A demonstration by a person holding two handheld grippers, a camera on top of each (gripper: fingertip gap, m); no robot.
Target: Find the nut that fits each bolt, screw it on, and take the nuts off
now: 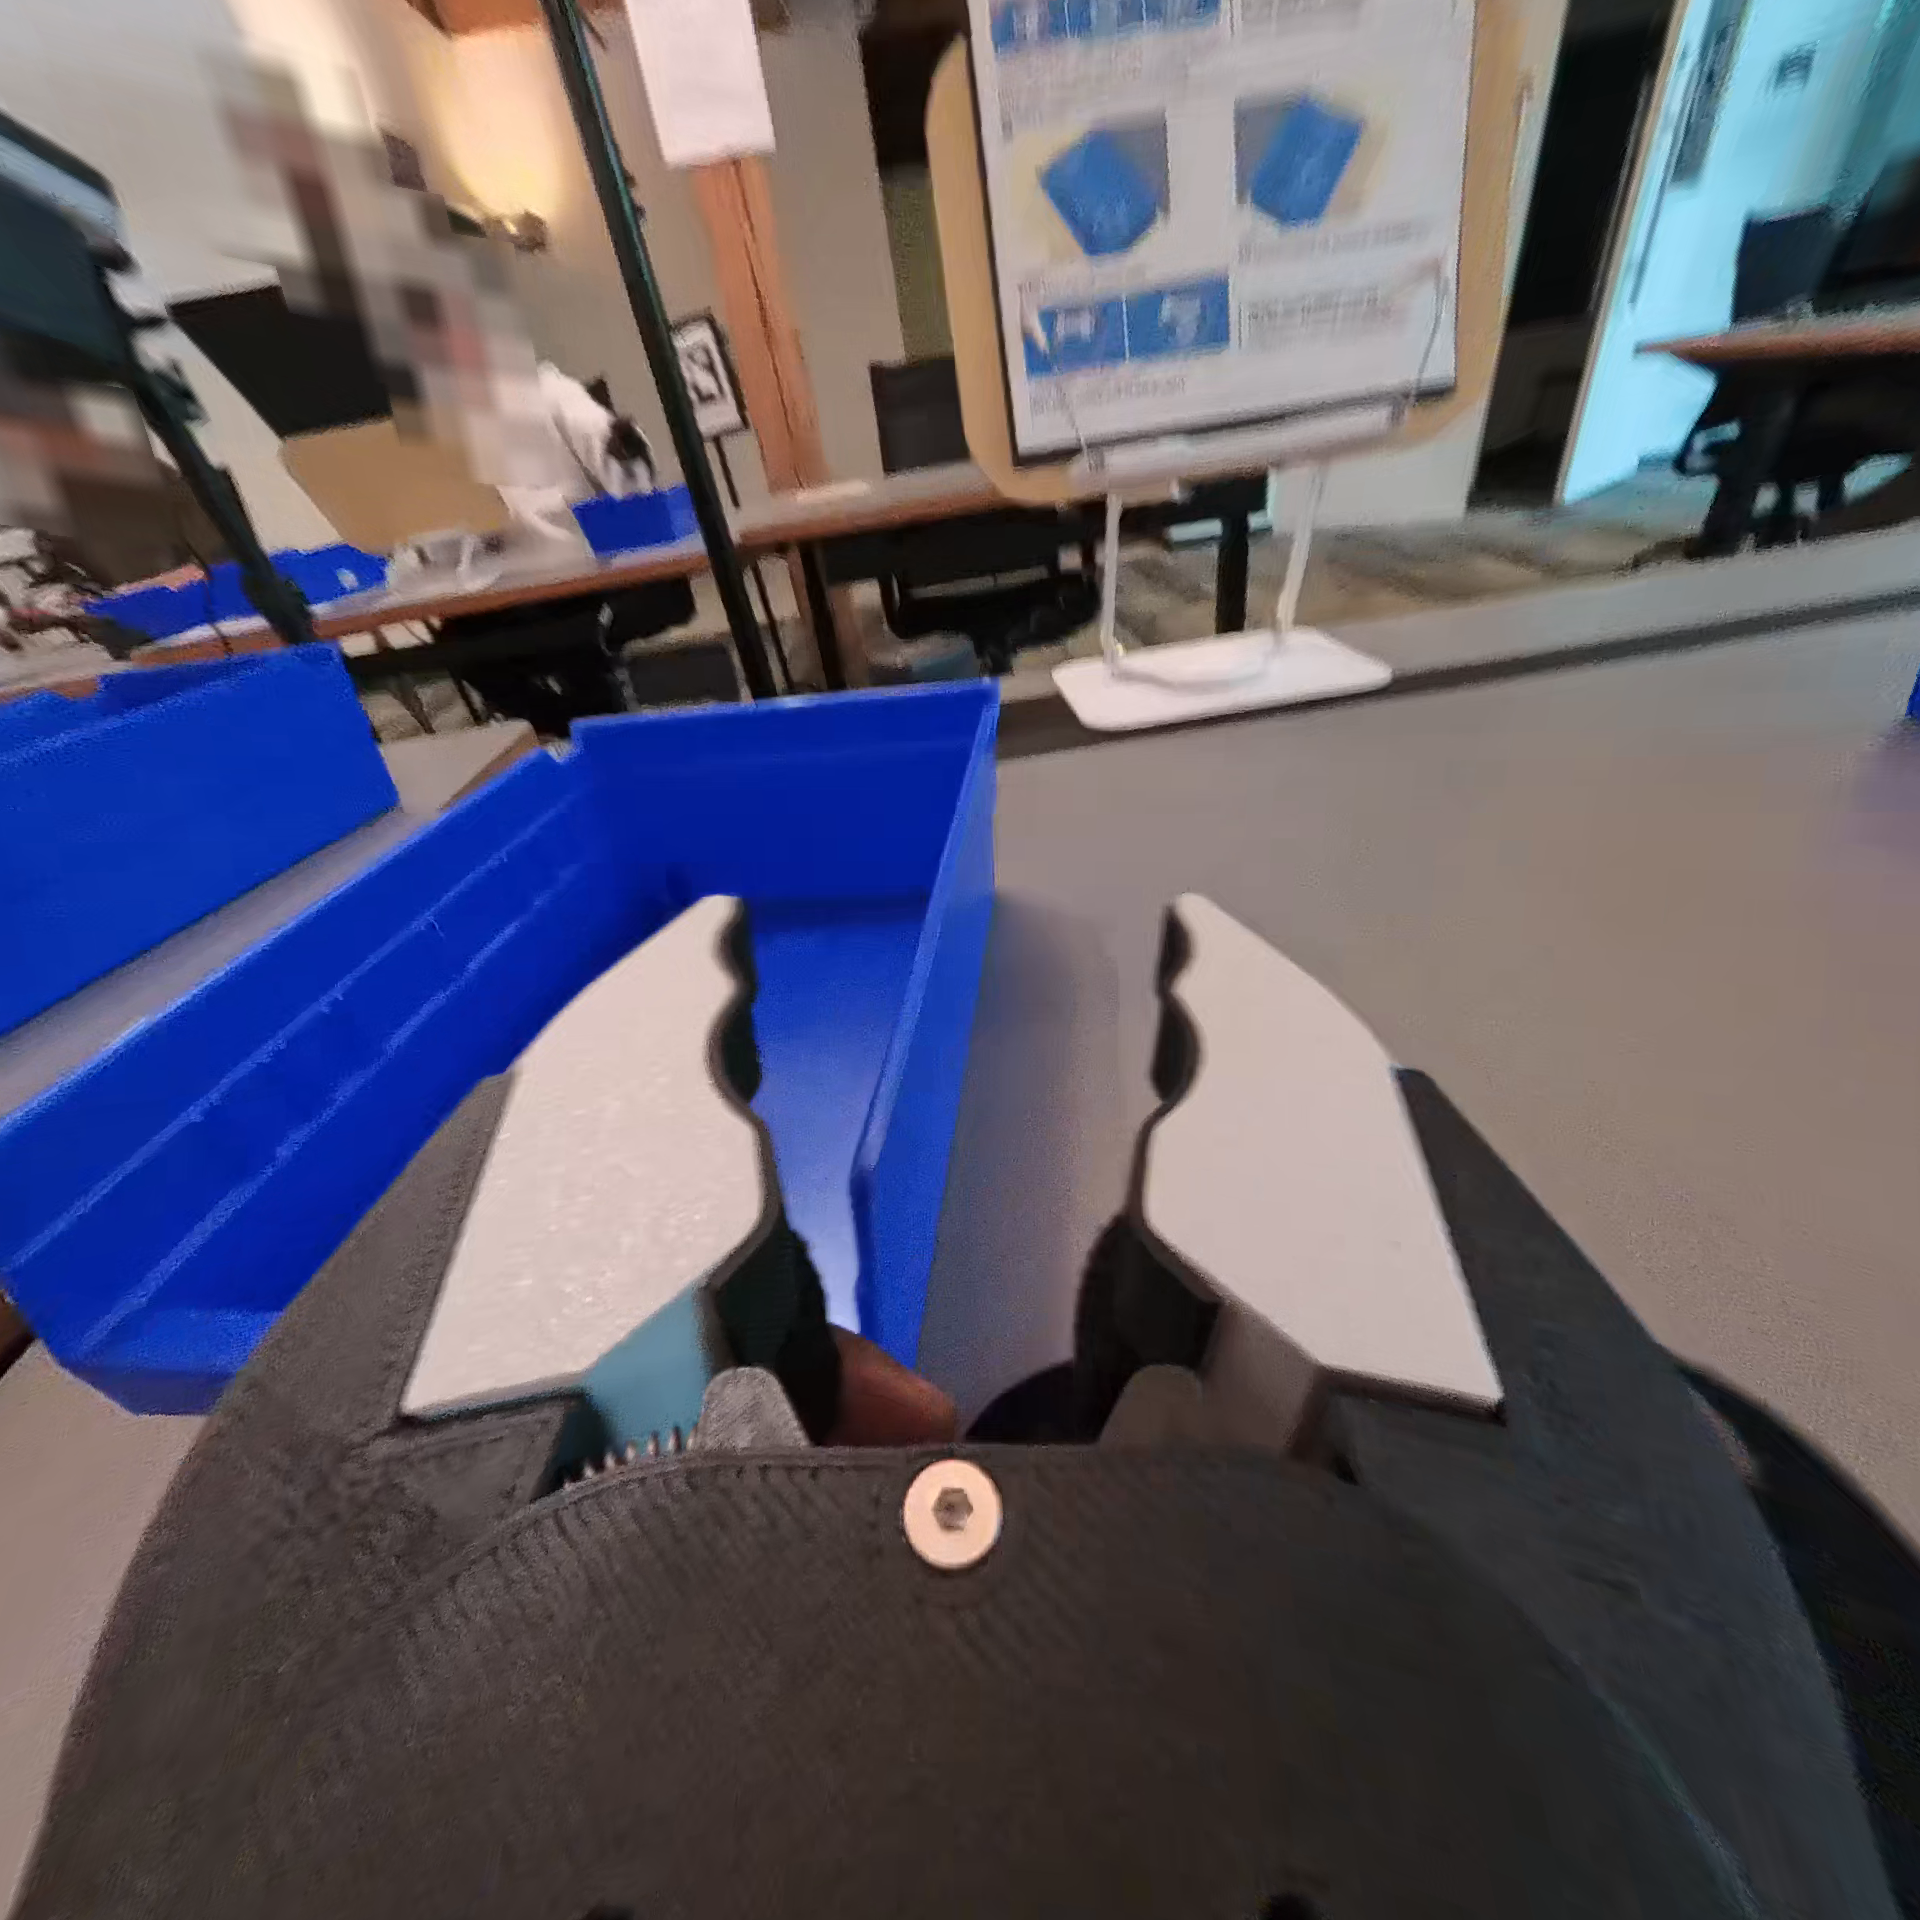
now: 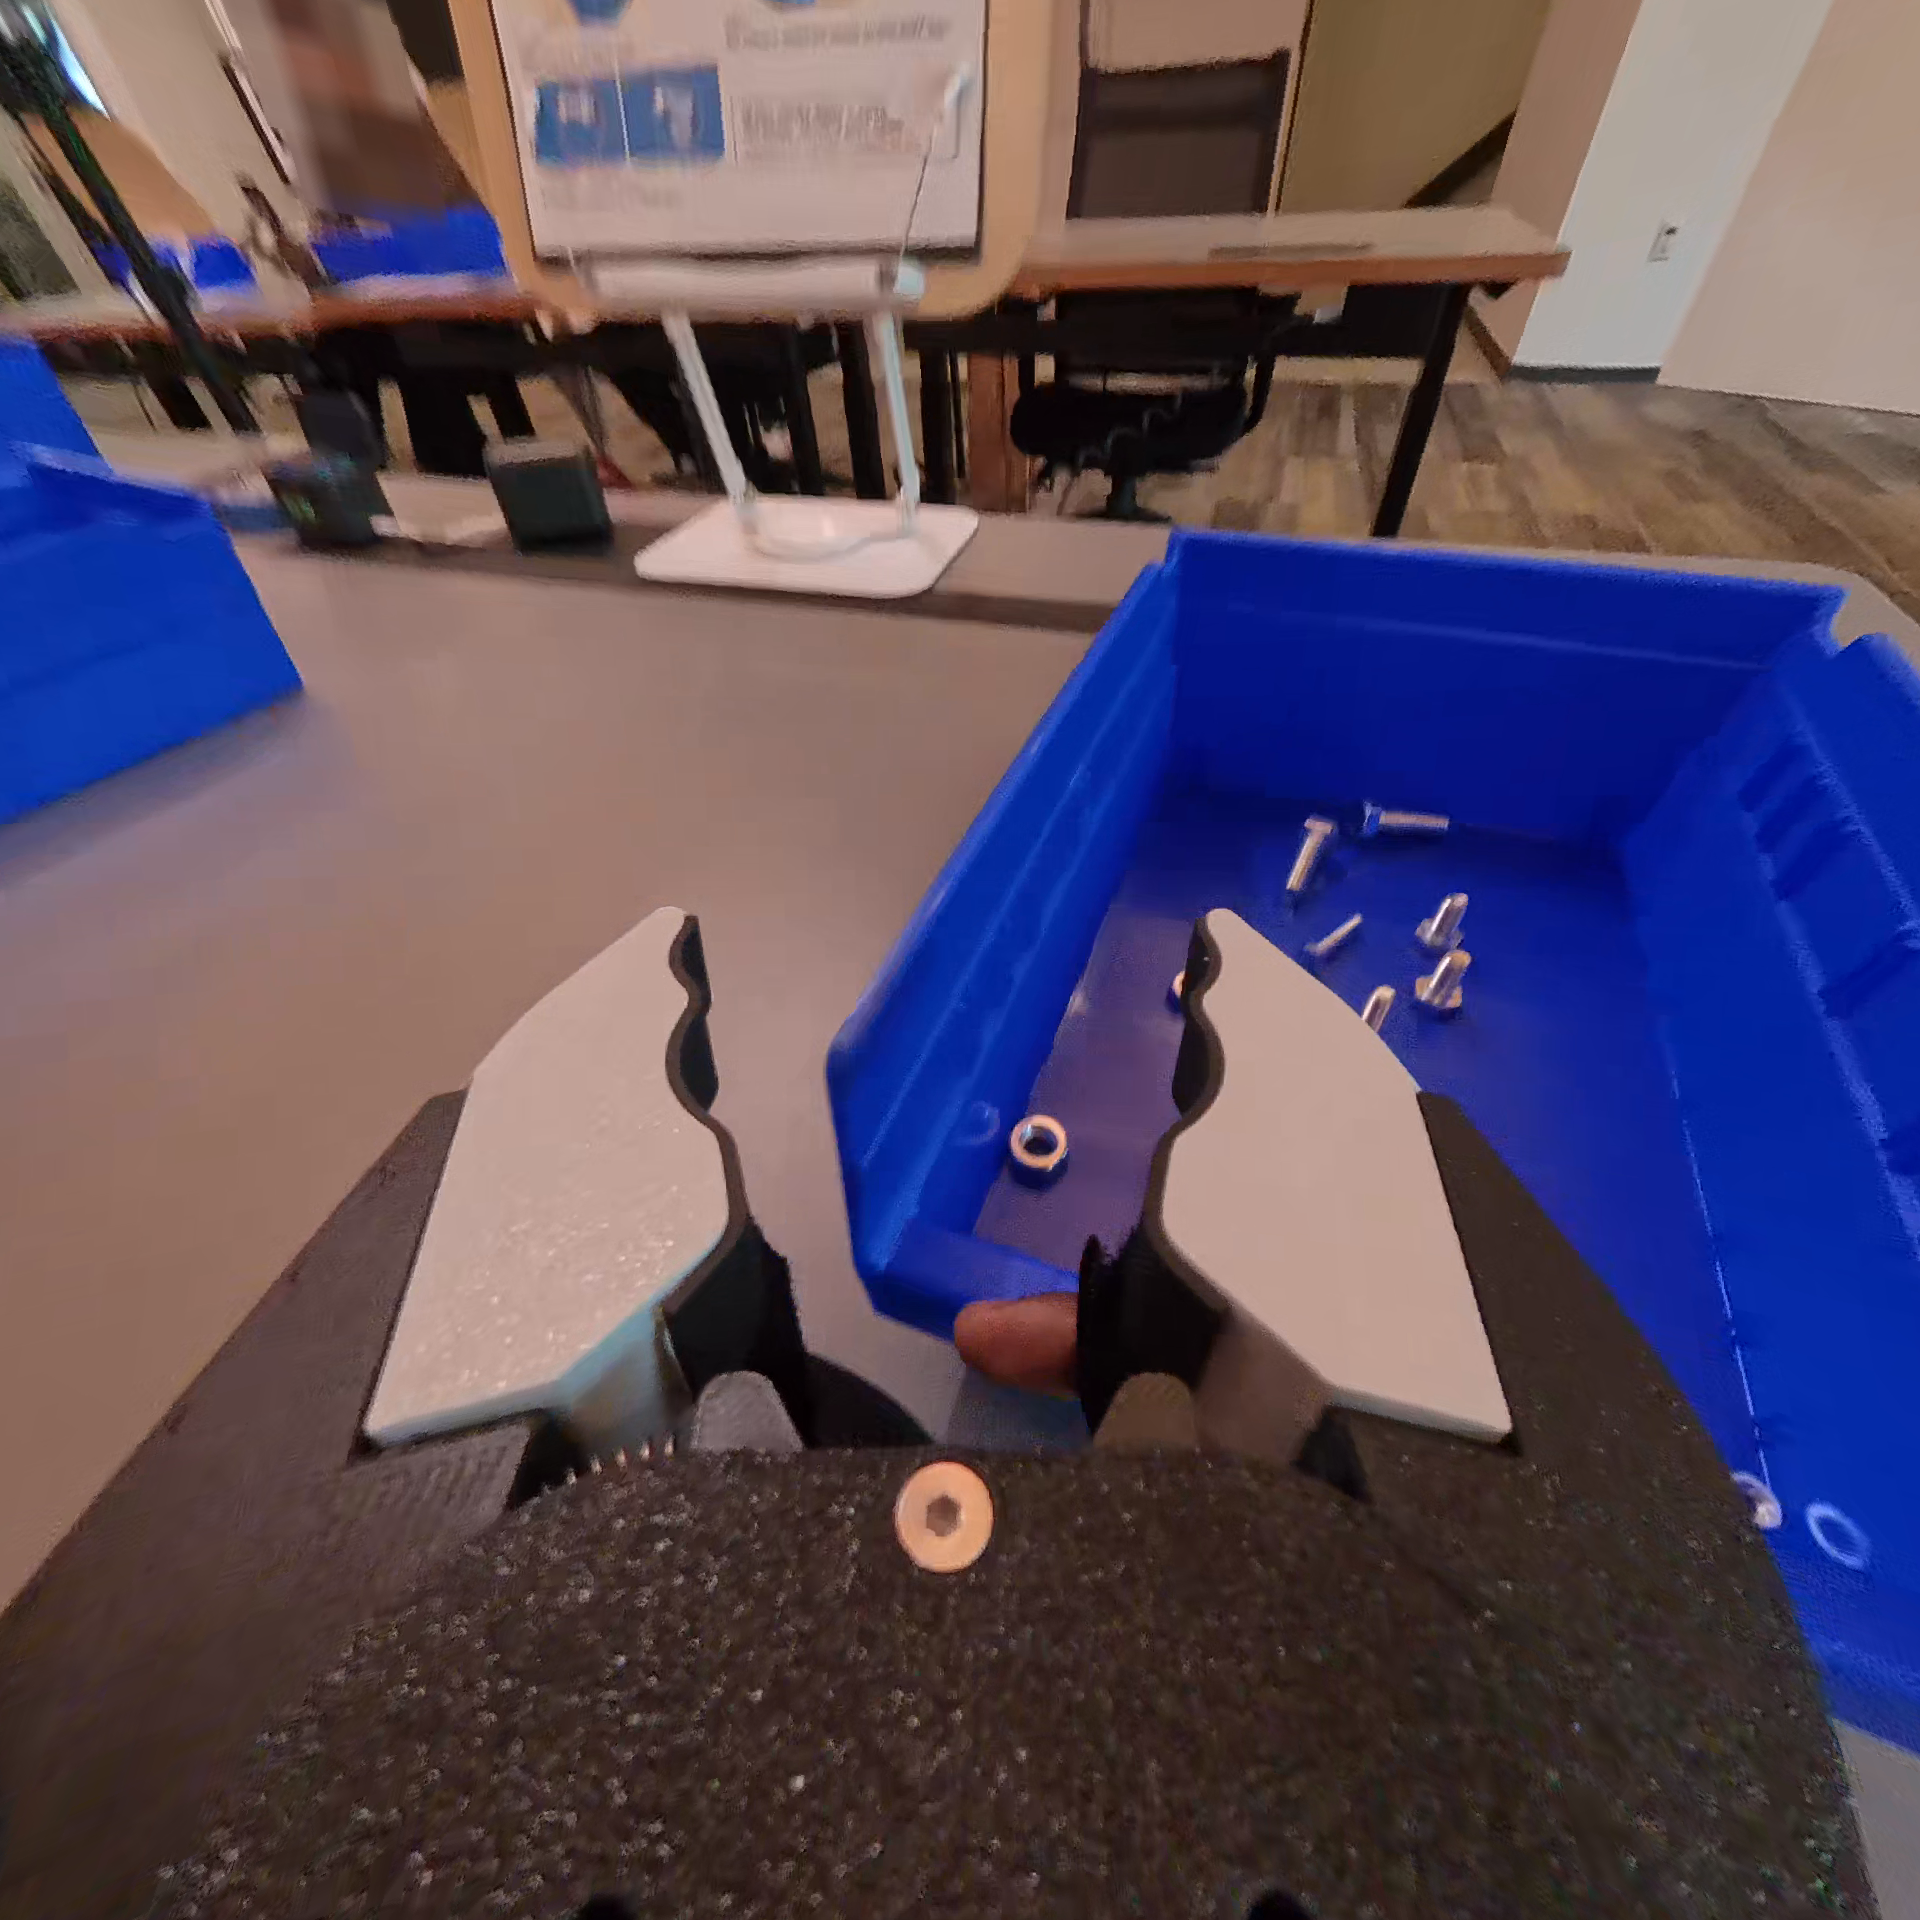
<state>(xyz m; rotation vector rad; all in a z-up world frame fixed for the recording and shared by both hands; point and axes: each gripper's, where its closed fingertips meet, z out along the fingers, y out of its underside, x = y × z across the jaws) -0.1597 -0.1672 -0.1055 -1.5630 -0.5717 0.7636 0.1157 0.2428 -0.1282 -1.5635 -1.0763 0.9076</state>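
Observation:
In the right wrist view my right gripper (image 2: 945,925) is open and empty, above the left wall of a blue bin (image 2: 997,914). The wall stands between the jaws without touching either pad. Several silver bolts (image 2: 1442,982) lie on the bin's floor at the far side. A silver nut (image 2: 1039,1148) lies near the front left corner, and two more nuts (image 2: 1834,1532) lie at the lower right. In the left wrist view my left gripper (image 1: 956,914) is open and empty, above the right wall of another blue bin (image 1: 935,1039). The part of its floor that shows is bare.
Both bins sit on a grey table (image 1: 1455,935). A white stand base (image 1: 1216,675) with a board stands at the far edge and also shows in the right wrist view (image 2: 810,551). Another blue bin (image 1: 177,769) sits far left. Two small black boxes (image 2: 551,494) stand at the back. From my right tips it is roughly 11 cm to the silver nut (image 2: 1039,1148); from my left, 50 cm.

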